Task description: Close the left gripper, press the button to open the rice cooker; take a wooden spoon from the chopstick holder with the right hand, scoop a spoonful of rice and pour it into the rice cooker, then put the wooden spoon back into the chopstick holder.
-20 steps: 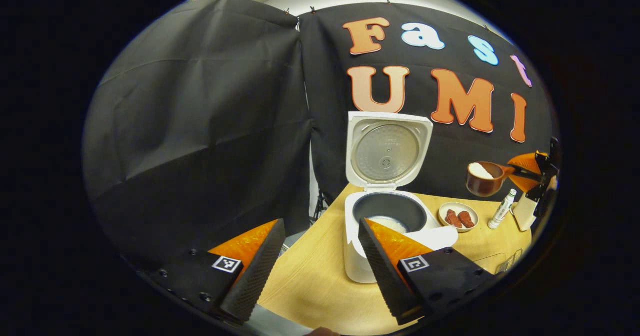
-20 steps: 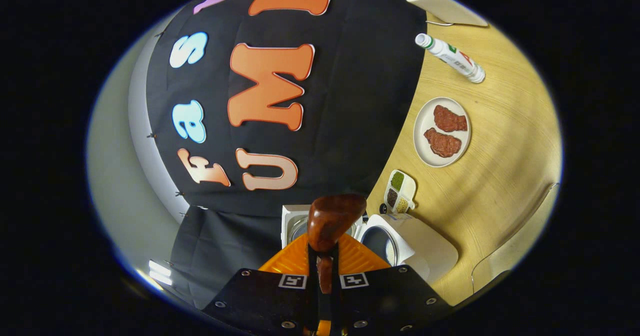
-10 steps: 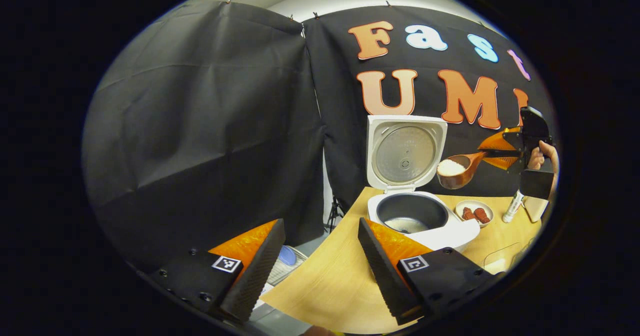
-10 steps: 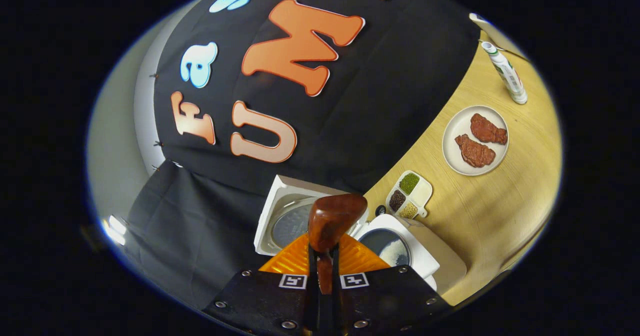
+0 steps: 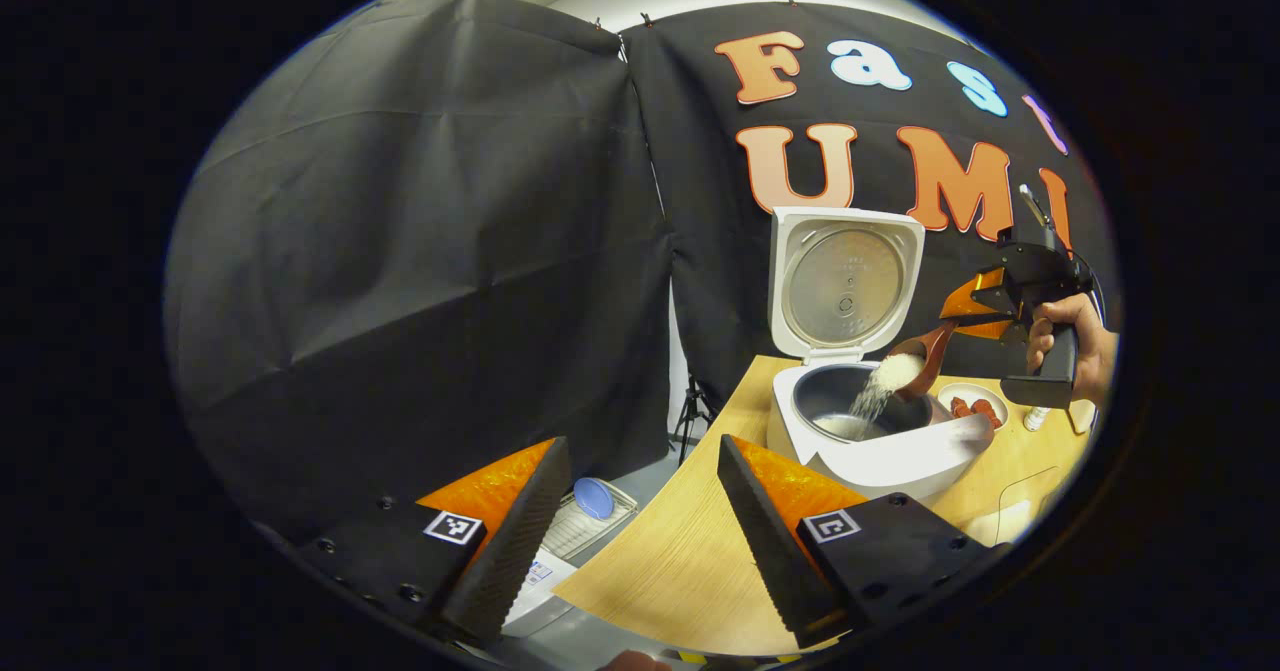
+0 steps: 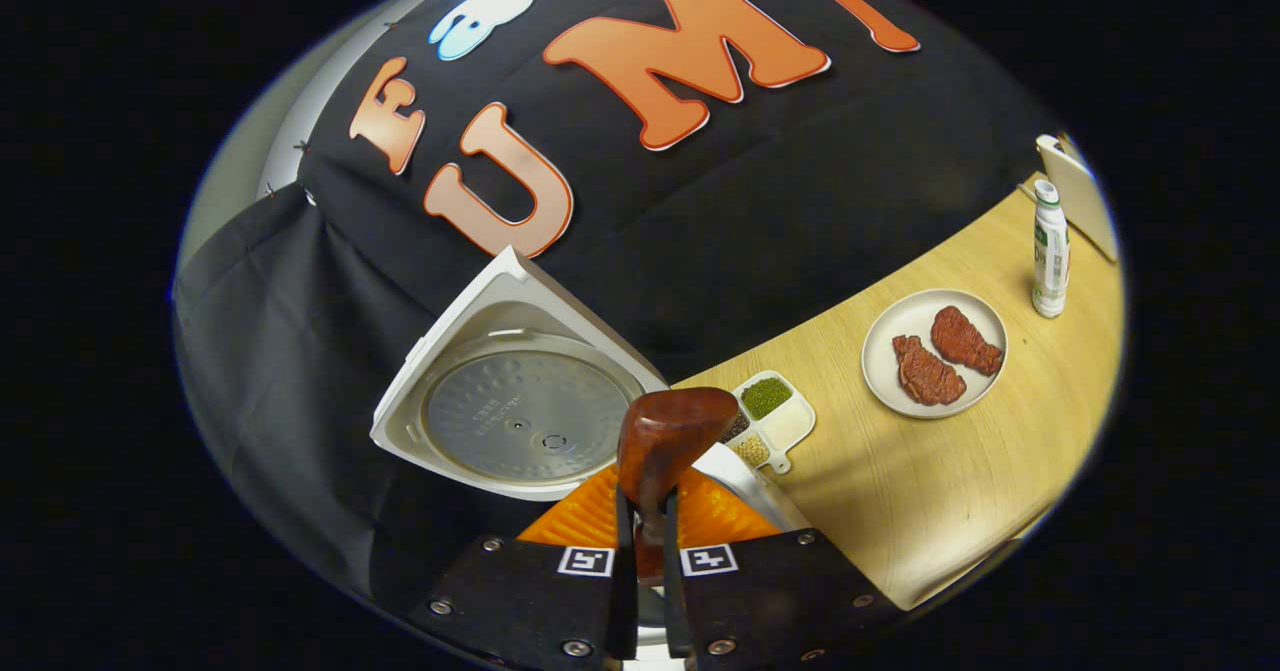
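The white rice cooker [image 5: 880, 456] stands open on the wooden table, its lid [image 5: 845, 281] upright. Above its dark pot, the wooden spoon [image 5: 915, 361] is tipped and white rice [image 5: 870, 401] streams down into the pot. My right gripper [image 5: 975, 313], held by a hand [image 5: 1075, 346], is shut on the spoon's handle. In the right gripper view the spoon [image 6: 670, 441] stands straight out from my right gripper [image 6: 645, 526], with the cooker's lid [image 6: 520, 406] just behind it. My left gripper [image 5: 640, 526] hangs open near the table's left edge, holding nothing.
A plate with two brown meat pieces [image 6: 935, 351], a small divided dish of beans [image 6: 770, 416] and a white bottle [image 6: 1048, 249] sit on the table [image 6: 950, 481] right of the cooker. A grey basket with a blue object [image 5: 590, 511] lies on the floor.
The right gripper carried the spoon leftward and down over the pot and tipped it; rice now pours out. The left gripper drew back left, away from the cooker, still open.
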Demonstrator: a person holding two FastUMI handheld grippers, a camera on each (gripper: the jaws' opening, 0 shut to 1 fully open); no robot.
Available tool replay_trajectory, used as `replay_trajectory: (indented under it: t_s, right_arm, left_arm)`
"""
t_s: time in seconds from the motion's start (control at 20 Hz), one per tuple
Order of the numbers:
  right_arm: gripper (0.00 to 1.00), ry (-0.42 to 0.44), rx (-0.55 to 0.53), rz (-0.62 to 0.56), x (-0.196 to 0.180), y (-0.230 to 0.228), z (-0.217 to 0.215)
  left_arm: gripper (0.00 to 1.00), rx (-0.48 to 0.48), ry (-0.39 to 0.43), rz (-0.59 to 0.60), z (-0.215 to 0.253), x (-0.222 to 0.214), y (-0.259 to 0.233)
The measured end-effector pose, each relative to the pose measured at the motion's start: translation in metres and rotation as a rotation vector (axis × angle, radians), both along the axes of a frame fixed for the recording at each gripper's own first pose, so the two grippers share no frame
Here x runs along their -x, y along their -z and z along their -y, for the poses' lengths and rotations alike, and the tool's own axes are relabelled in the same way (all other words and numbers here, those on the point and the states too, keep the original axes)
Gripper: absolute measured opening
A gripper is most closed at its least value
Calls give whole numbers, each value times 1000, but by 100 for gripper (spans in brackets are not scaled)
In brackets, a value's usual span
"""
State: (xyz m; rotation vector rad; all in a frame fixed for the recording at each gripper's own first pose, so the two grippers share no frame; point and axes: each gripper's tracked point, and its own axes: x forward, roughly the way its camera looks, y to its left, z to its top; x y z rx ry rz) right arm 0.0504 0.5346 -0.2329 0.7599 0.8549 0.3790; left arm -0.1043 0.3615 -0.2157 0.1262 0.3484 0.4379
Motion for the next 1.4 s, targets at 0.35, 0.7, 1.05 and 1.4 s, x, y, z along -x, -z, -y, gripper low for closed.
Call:
replay_trajectory:
  t_s: [0.35, 0.7, 1.05, 1.4]
  right_arm:
    - [10, -84, 171, 223, -2, -24, -6]
    - [10, -173, 304, 404, 12, -42, -8]
    - [10, -294, 389, 728, 27, -89, -22]
    - [10, -388, 391, 921, 47, -114, -24]
  left_arm:
    - [100, 24, 4, -1, -5, 2, 7]
    - [100, 71, -9, -6, -9, 11, 24]
    - [100, 51, -31, 9, -1, 19, 12]
    - [100, 58, -72, 13, 22, 36, 7]
